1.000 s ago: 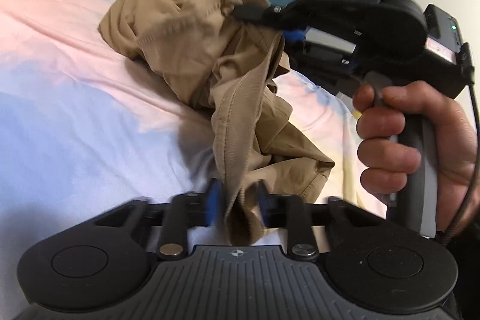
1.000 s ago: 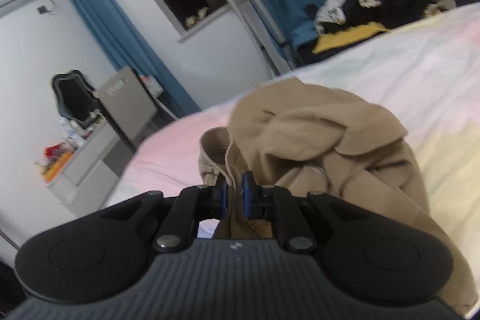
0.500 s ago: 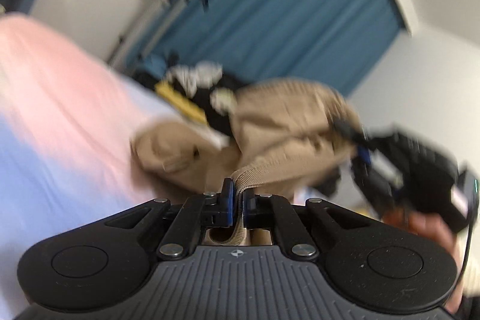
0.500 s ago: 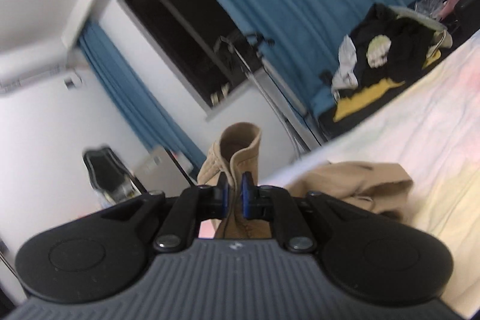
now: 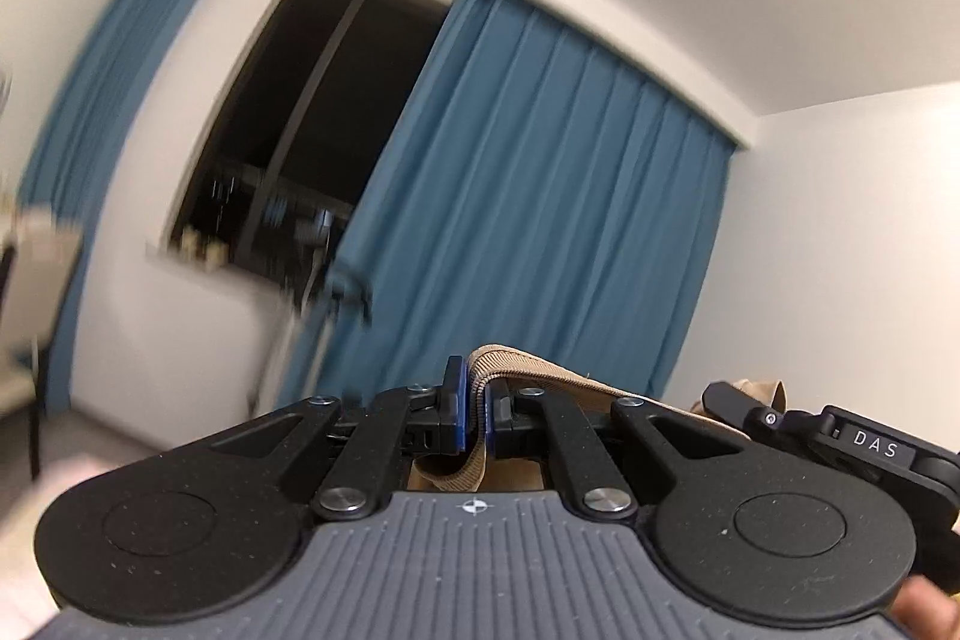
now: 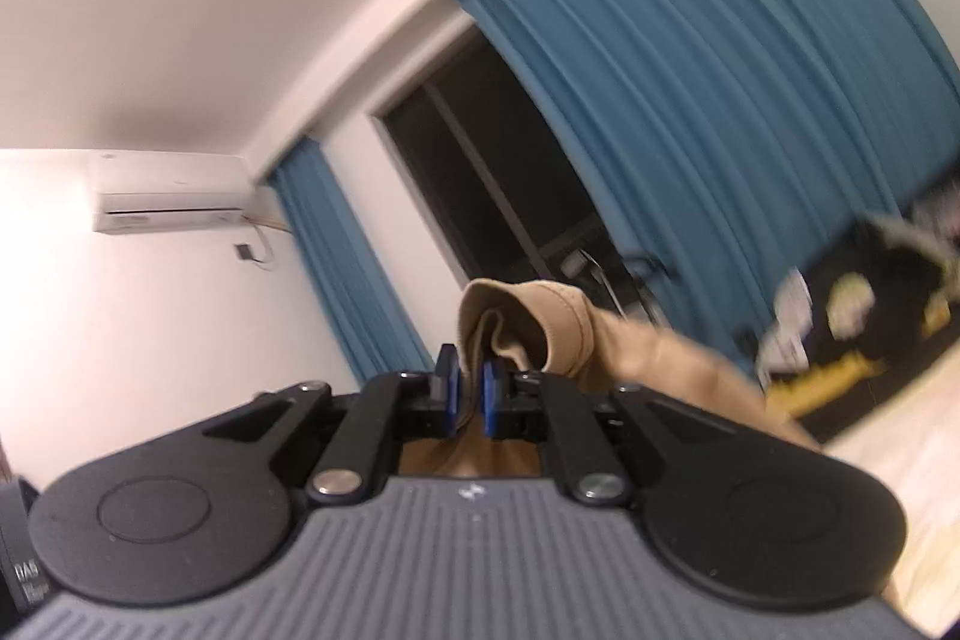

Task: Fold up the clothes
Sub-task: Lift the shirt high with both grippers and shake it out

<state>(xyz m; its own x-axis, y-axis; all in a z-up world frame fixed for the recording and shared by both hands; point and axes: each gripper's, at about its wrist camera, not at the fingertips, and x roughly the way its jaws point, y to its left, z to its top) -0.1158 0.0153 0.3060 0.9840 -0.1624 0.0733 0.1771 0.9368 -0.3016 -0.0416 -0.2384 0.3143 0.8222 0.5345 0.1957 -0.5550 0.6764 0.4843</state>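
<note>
Tan garment (image 6: 540, 322), bulk out of frame

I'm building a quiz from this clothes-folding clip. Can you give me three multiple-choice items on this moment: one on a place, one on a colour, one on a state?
1. Where is the air conditioner in the right wrist view?
A. High on the wall, left of the window
B. On the floor
C. Between the curtains

2. What colour is the garment in the grippers?
A. Tan
B. Black
C. Pink

3. How do the two grippers stand?
A. Both open
B. Both shut on the garment
C. Only the left shut

Answers:
1. A, the white unit sits under the ceiling, left of the dark window.
2. A, tan cloth shows at both sets of blue pads.
3. B, the left gripper and the right gripper each pinch a fold of it.
</note>
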